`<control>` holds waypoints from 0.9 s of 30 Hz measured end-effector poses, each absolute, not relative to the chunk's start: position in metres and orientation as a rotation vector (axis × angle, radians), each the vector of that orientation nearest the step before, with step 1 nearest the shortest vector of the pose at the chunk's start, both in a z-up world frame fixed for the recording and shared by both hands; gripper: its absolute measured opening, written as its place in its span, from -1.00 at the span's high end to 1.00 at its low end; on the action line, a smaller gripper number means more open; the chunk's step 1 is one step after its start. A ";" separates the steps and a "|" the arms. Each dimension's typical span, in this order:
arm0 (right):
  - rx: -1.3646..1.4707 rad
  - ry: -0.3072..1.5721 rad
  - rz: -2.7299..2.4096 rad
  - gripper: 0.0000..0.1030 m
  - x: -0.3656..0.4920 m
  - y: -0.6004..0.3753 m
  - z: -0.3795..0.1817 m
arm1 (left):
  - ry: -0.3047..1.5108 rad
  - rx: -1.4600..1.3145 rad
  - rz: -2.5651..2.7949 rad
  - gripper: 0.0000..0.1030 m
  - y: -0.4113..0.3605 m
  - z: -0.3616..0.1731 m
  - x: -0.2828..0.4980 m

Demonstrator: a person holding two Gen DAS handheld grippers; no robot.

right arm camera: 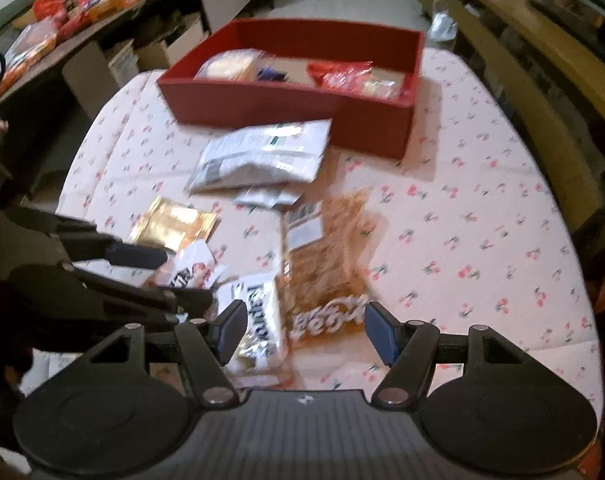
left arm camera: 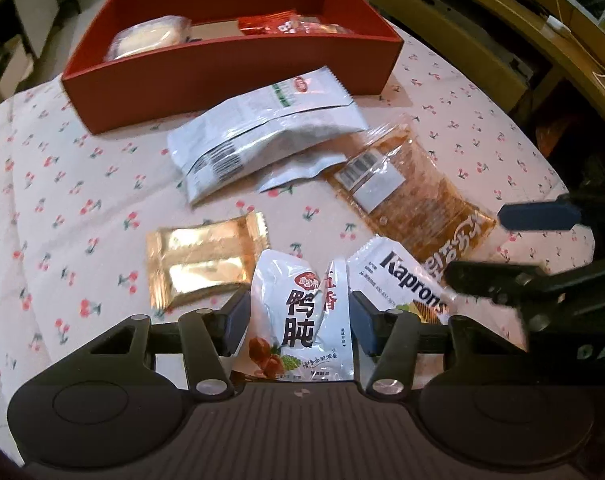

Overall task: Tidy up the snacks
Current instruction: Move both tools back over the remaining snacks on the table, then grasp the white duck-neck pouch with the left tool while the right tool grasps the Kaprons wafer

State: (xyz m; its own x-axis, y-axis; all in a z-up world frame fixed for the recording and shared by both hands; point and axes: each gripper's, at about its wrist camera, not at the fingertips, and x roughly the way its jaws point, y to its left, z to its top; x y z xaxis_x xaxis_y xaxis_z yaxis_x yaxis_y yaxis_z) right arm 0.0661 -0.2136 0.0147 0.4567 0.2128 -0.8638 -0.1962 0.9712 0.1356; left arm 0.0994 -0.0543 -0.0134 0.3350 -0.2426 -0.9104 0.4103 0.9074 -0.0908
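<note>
My left gripper (left arm camera: 300,322) is shut on a white duck-gizzard packet (left arm camera: 298,312), which creases between the pads; the same packet (right arm camera: 190,268) shows in the right wrist view. My right gripper (right arm camera: 305,332) stands open over a white Kaprons packet (right arm camera: 258,332) and a clear orange-brown packet (right arm camera: 326,260), touching neither. On the cloth lie a gold packet (left arm camera: 206,260), a large silver-white bag (left arm camera: 262,132) and a small silver sachet (left arm camera: 298,172). Behind them a red box (left arm camera: 222,72) holds a pale bread packet (left arm camera: 150,38) and a red packet (left arm camera: 270,24).
The table wears a pink cherry-print cloth (right arm camera: 482,200), bare on its right half. A counter piled with snack bags (right arm camera: 62,12) runs along the back left. Yellow wooden furniture (right arm camera: 542,80) stands close along the right edge.
</note>
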 end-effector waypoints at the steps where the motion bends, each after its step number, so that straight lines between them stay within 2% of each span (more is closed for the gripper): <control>1: 0.012 1.070 0.260 -0.58 0.065 -0.210 0.014 | 1.153 0.163 -0.420 -0.19 -0.050 -0.012 0.097; 13: -0.107 1.157 0.348 -0.56 0.071 -0.161 -0.020 | 1.194 0.112 -0.345 -0.23 -0.014 -0.019 0.090; 16: -0.127 1.174 0.331 -0.55 0.075 -0.158 -0.030 | 1.193 0.144 -0.347 -0.31 -0.016 -0.024 0.088; 19: -0.136 1.168 0.326 -0.57 0.076 -0.159 -0.032 | 1.180 0.209 -0.320 -0.47 -0.019 -0.028 0.086; 22: -0.039 1.193 0.350 -0.84 0.084 -0.166 -0.031 | 1.181 0.195 -0.289 -0.53 -0.014 -0.029 0.089; 23: -0.009 1.197 0.354 -0.87 0.086 -0.169 -0.031 | 1.183 0.186 -0.283 -0.54 -0.013 -0.028 0.090; 25: 0.006 1.187 0.357 -0.86 0.085 -0.171 -0.029 | 1.188 0.171 -0.279 -0.56 -0.014 -0.027 0.091; 26: -0.002 1.180 0.355 -0.77 0.083 -0.170 -0.029 | 1.188 0.178 -0.279 -0.56 -0.015 -0.027 0.090; 27: -0.032 1.170 0.344 -0.54 0.081 -0.168 -0.029 | 1.185 0.193 -0.283 -0.54 -0.016 -0.028 0.089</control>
